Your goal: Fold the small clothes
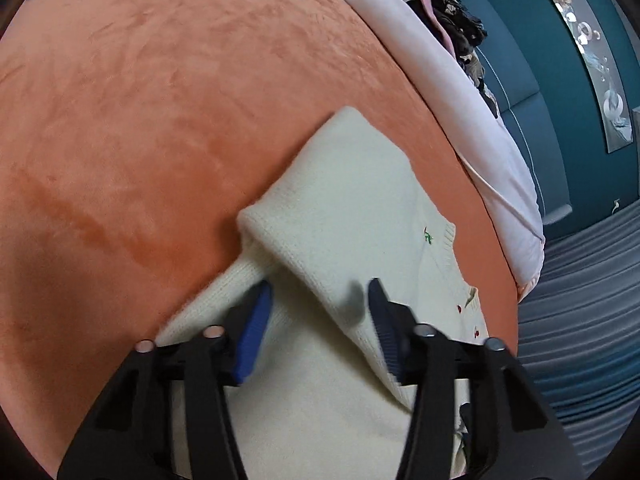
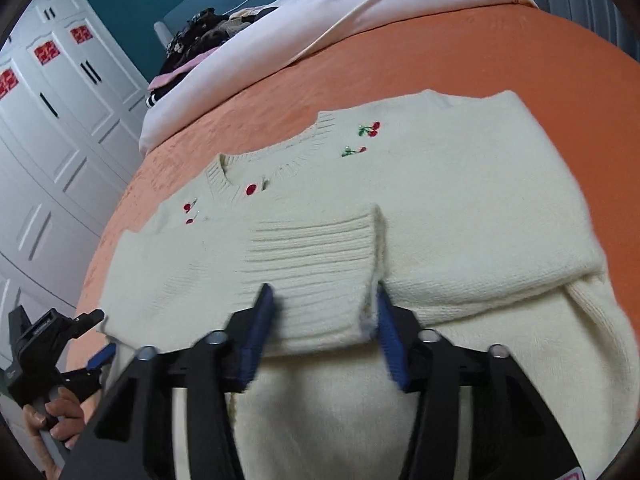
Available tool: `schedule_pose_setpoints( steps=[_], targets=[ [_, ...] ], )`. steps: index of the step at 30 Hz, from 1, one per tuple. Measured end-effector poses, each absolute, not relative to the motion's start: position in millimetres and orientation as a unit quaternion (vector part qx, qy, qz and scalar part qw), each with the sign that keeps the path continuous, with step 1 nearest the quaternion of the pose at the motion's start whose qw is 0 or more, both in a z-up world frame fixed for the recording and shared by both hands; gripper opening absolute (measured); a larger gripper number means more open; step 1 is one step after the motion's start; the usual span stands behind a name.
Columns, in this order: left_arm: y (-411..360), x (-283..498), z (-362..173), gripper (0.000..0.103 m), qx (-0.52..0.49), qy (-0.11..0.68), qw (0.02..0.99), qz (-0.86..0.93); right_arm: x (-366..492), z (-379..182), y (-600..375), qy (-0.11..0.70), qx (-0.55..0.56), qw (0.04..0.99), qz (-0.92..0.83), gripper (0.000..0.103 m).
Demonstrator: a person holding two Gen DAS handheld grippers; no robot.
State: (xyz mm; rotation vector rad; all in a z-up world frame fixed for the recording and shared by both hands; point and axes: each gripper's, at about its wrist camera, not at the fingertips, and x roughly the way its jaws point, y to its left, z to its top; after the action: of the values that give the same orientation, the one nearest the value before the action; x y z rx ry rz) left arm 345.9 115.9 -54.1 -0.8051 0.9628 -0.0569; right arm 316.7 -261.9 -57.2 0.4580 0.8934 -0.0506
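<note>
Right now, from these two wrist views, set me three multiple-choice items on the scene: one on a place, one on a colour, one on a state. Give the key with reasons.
1. Where does the cream sweater lie?
A. on the orange bedspread
B. on a bare wooden floor
C. inside a drawer

2. What colour are the cherries stitched near the collar?
A. blue
B. red with green stems
C. yellow

3. How does the right gripper stand?
A. shut on the sweater
B. out of view
C. open, jaws apart over the ribbed cuff

Key: 1 A, orange fabric shows around the sweater in both views. 2 B, red fruit and green stems show in the right wrist view. 3 C, the blue fingers sit wide apart either side of the cuff, with no knit pinched between them; the left gripper is open likewise.
</note>
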Motion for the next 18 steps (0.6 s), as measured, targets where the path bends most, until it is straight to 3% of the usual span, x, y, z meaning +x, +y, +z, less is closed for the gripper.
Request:
schedule_pose_setpoints(
  steps=[1,6,8,10,13,18],
  targets=[
    [110,350,-49,0.009,-0.364,0.45,0.815,-0.032,322,-50,-260,0.427,0.217,0.878,-0.01,0.01],
    [101,359,3,0.009,-0.325,0.373,0.866,-0.072,318,49,-277,0.288,0.218,0.932,0.028,0.009],
    [88,364,0,0.011,-0.309,0.376,0.87,-0.084,315,60,-291,0.264,0.213,0.94,0.029,0.009],
    [75,369,-27,0.012,-0.298,0.412,0.857,-0.085,327,26,-305,0.306,0.187,0.933,-0.011,0.009],
    [63,370,-74,0.013,-0.278,0.455,0.844,-0.057,349,-81,-325,0.44,0.203,0.873,-0.052,0.008],
    [66,365,-75,0.014,-0.279,0.433,0.854,-0.068,343,-65,-329,0.394,0.235,0.888,-0.039,0.008]
  ],
)
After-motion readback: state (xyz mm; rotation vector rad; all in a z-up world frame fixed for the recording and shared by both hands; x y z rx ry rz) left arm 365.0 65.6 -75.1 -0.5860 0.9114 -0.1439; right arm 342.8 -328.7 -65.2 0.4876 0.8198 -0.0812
